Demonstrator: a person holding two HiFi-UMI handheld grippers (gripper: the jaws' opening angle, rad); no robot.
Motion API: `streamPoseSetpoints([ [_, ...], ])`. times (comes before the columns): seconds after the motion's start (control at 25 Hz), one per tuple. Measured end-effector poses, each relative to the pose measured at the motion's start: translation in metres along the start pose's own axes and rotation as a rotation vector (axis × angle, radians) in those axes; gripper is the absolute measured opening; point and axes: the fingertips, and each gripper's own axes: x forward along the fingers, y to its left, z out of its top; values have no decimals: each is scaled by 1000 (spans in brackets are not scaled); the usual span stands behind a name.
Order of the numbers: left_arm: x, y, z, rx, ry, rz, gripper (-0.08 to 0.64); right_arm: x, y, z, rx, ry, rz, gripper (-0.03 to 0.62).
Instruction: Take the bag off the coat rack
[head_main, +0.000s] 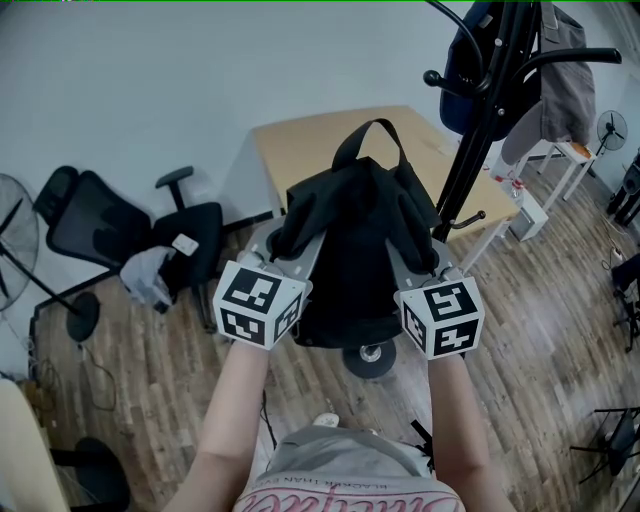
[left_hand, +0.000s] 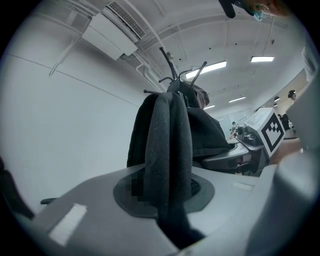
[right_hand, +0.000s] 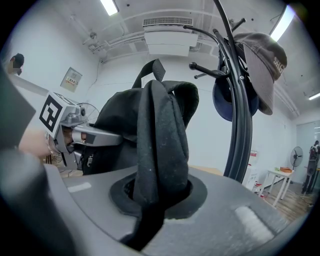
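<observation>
two grippers share one load. at centre left of the head view, the left gripper (head_main: 283, 243) has its jaws pinched on a black shoulder strap (left_hand: 167, 150), which runs up from between them in its own view. the bag (head_main: 350, 250), a black backpack, hangs in the middle of the frame between both tools, held in the air in front of the person. at centre right, the right gripper (head_main: 425, 255) is clamped the same way on the other strap (right_hand: 160, 140). one strap per side likely keeps the bag level and stops it swinging. its top loop (right_hand: 155, 67) stands free, left of the nearest hook (right_hand: 200, 67), so i judge the bag already clear of the coat rack (head_main: 480, 120) at upper right. the rack holds other things: a dark blue item (head_main: 465, 70), a grey garment (head_main: 565, 80), and a cap (right_hand: 265, 60) in the right gripper view. carrying the bag away from those hooks should avoid snagging the loop.

below is a wood-plank floor (head_main: 150, 400). at the far left edge stands a fan (head_main: 15, 235), then a black office chair (head_main: 110, 235); a tan table (head_main: 300, 150) sits behind the bag against a pale wall, and a small white table (head_main: 560, 160) is at the right.
</observation>
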Motion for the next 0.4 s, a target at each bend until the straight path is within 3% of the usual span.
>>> streamPoseSetpoints([
  [0.4,0,-3,9,7,-13,-16,85,-5,-3,5,-4,-8,2,44],
])
